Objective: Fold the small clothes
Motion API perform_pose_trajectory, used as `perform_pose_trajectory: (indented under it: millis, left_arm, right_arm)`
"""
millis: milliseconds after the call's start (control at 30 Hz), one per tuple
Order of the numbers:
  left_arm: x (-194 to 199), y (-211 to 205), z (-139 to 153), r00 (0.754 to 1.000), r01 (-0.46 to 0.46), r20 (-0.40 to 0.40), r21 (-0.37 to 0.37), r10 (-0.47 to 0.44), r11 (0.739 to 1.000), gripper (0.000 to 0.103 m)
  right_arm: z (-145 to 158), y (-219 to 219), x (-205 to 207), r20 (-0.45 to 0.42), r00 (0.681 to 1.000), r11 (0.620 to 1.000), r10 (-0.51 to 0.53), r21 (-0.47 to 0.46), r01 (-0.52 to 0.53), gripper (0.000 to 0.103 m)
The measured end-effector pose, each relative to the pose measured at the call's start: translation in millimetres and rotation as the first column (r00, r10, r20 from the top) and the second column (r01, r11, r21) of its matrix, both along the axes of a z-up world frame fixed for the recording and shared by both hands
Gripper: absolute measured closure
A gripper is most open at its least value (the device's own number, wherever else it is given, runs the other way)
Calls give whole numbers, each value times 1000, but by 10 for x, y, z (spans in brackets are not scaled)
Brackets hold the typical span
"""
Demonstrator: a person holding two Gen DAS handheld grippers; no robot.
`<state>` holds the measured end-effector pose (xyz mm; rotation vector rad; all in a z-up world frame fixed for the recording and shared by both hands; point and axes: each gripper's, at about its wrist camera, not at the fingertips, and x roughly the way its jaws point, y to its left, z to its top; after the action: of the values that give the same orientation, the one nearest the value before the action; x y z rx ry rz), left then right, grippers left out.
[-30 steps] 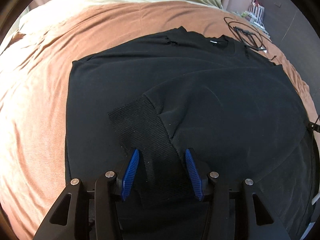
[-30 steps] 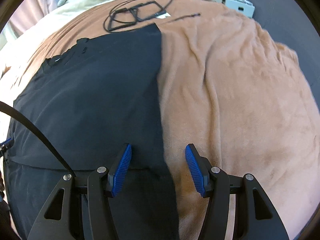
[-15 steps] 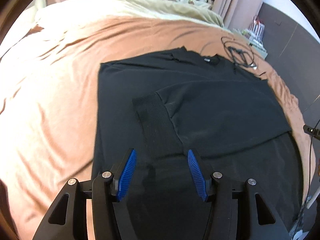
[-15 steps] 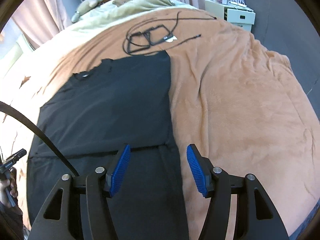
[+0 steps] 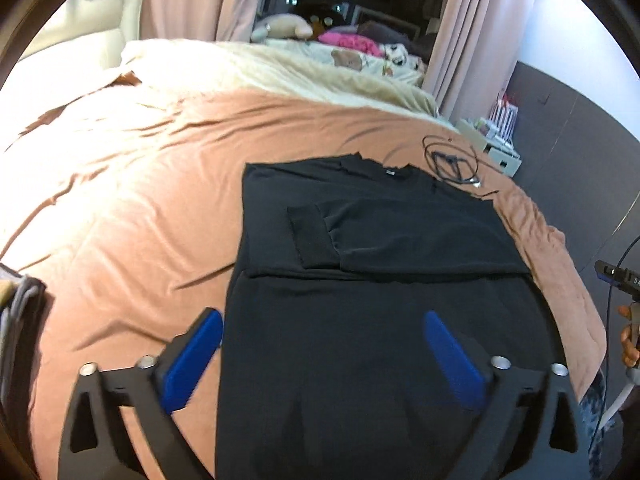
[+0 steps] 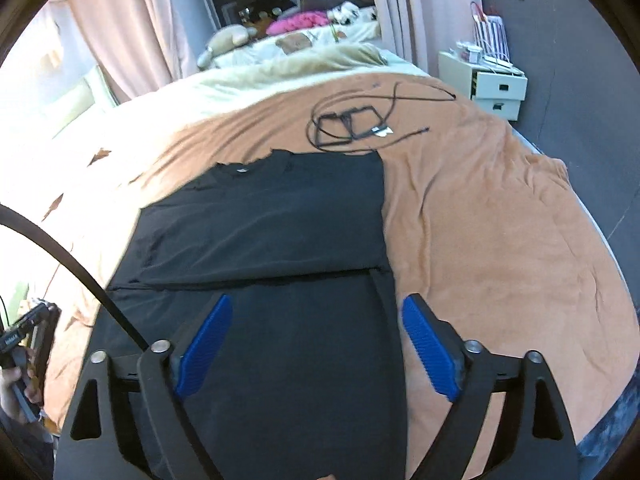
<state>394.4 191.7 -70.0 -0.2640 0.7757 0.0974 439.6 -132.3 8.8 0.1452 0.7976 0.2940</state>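
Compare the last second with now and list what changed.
Both tools pulled back and up from the black sweatshirt: left tool left the ribbed cuff, right tool left the garment's right edge. Both are open and empty throughout. Sweatshirt, folded sleeve, cable and brown blanket stayed put.

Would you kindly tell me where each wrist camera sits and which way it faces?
Left wrist: behind the open left gripper, above the black sweater's left edge, facing the pillows; right hand shows.
Right wrist: behind the open right gripper, above its right edge, facing likewise; left hand shows.
Shared: sweater, brown blanket, coiled black cable.
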Motion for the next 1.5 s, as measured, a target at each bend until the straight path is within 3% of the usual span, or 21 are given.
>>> perform_pose_trajectory:
  millis: [133,533,733,833,1033,1233,1500]
  left_arm:
    - [-322,-46,118,999,1,33,21,-2,1000,0]
    - [-1195,-99,412,989,-18,146,3,17,1000,0]
    - [-1617,-11,485,977,-80,202,15,75,997,0]
    - [-1801,31,489,972,-111,208,20,104,994,0]
    - [-2127,42,485,967,-137,216,7,132,991,0]
    - [-2400,7,474,965,-164,209,15,157,986,0]
    - [-2731,-117,396,965,-153,216,8,147,988,0]
  right_arm:
    - [79,-41,-316,14,1000,1000,-12,12,12,0]
    - [245,-41,-1255,137,991,1000,5,-8,-4,0]
    - [257,-48,-1743,190,982,998,4,-63,8,0]
    - [248,-35,-1926,242,970,995,-14,-91,37,0]
    - [160,-133,-2281,277,960,999,-35,-30,45,0]
    - [34,-263,-2551,327,945,999,-13,-41,28,0]
    - [-218,-423,-2780,293,956,999,-29,-9,33,0]
